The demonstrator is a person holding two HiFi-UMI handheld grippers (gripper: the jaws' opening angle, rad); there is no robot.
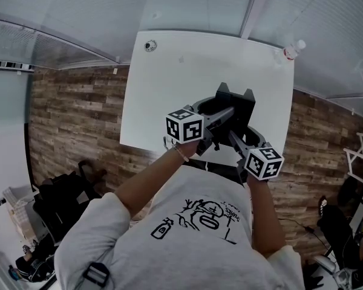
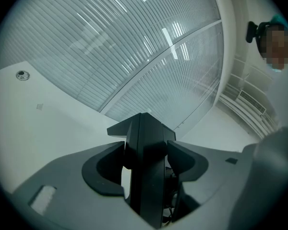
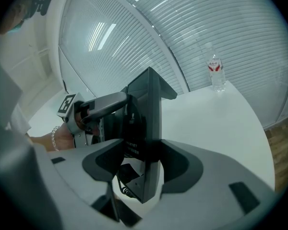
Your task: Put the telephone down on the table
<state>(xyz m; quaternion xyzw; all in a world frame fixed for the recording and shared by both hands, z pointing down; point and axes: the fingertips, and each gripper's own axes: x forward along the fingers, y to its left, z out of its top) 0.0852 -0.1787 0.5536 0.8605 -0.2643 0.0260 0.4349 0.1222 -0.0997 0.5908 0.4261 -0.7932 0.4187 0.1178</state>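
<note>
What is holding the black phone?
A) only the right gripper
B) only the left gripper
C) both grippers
C: the left gripper and the right gripper each have their jaws clamped on the phone.

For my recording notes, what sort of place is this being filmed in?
Probably an office or meeting room: a white table stands against ribbed glass partition walls, over a wood-plank floor, with a water bottle at the table's far corner.
</note>
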